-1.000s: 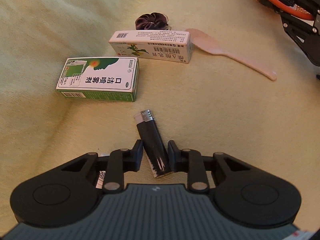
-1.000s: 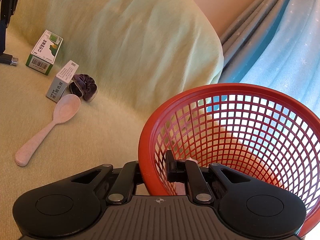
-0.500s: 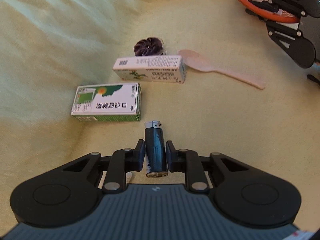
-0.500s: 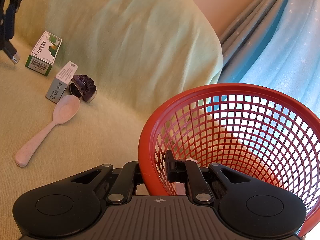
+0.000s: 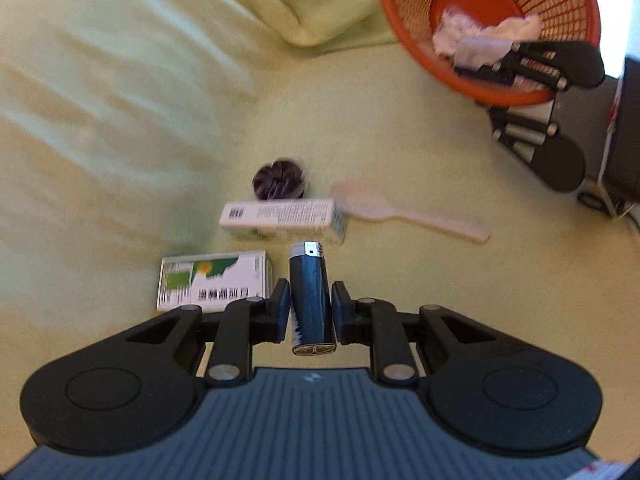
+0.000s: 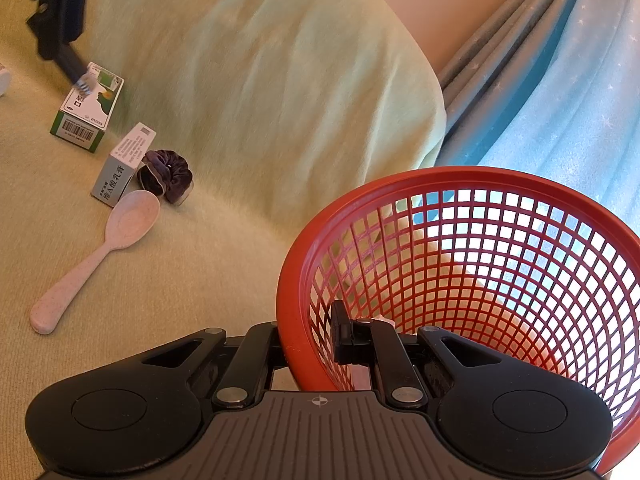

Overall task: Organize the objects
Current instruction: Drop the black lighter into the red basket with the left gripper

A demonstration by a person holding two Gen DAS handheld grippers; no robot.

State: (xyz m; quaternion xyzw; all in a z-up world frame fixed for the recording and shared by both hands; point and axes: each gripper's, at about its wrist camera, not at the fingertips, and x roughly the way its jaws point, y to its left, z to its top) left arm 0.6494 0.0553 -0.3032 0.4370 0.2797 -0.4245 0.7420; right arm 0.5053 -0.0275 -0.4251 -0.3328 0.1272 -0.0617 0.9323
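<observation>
My left gripper is shut on a dark blue lighter and holds it above the yellow-green couch. Below lie a green-and-white box, a white box, a purple scrunchie and a pale pink spoon. My right gripper is shut on the rim of the red mesh basket, one finger inside and one outside. In the left wrist view the basket sits at the upper right with crumpled white paper in it. The right wrist view shows the boxes, the scrunchie and the spoon.
A couch back cushion rises behind the objects. A blue curtain hangs to the right of the couch. The left gripper with the lighter shows blurred at the top left of the right wrist view.
My left gripper closed on the lighter, lifted it off the couch and rose, so the objects look smaller and the basket came into view. The right gripper and basket stayed put.
</observation>
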